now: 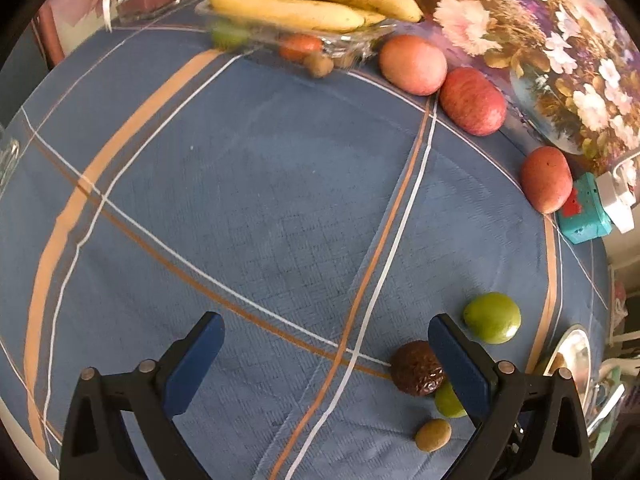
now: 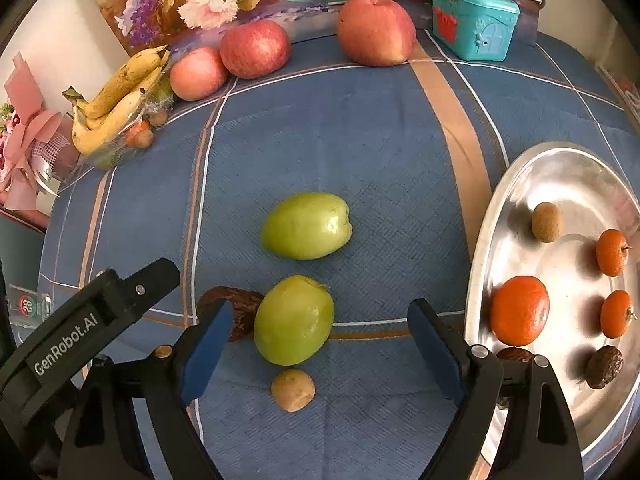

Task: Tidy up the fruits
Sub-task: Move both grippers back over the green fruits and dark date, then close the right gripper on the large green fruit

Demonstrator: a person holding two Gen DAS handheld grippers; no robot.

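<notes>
Fruits lay scattered on the blue checked tabletop: three apples and a glass dish of bananas along the far edge, well apart from both tools. A steel plate at right already carried oranges and small brown fruits. Nearer green fruit sat just ahead of the right tool, roughly centred between its spread blue pads, untouched, long axis tilted toward upper right. Second green fruit lay just beyond. Left tool stood spread over bare cloth, its right pad beside the wrinkled dark fruit; judged farther from the target. Small tan fruit lay nearest the right camera. Only the right view showed the plate's contents; the left view caught just its rim.
</notes>
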